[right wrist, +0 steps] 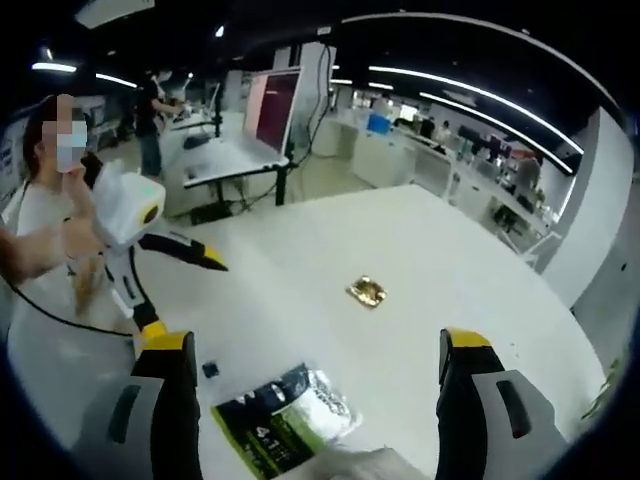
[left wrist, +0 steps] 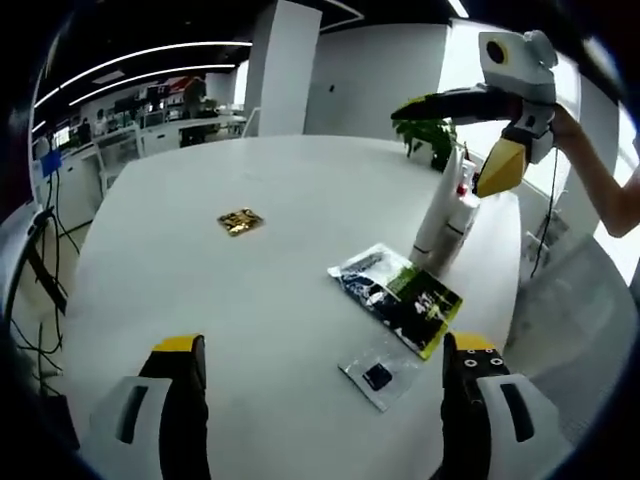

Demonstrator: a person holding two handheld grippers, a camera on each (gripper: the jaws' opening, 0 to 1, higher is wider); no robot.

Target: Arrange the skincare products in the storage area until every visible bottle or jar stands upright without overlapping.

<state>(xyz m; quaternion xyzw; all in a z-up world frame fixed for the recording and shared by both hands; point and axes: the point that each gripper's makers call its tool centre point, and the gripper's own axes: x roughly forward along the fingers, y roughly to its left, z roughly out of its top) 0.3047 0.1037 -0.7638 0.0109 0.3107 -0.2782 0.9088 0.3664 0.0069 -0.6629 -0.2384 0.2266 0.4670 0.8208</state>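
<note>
Upright, tall white pump bottle (left wrist: 440,222) standing long axis vertical at the round white table's (left wrist: 200,270) far right, green-and-black sachet (left wrist: 405,296) lying flat beside it, right gripper (left wrist: 462,140) hovering above spread wide, left gripper (left wrist: 325,365) gaping, holding nothing.

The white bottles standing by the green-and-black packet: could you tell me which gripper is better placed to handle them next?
Probably the right gripper: it hangs open just above the white bottles. The left gripper sits open nearer the table's edge, behind the green-and-black packet.
</note>
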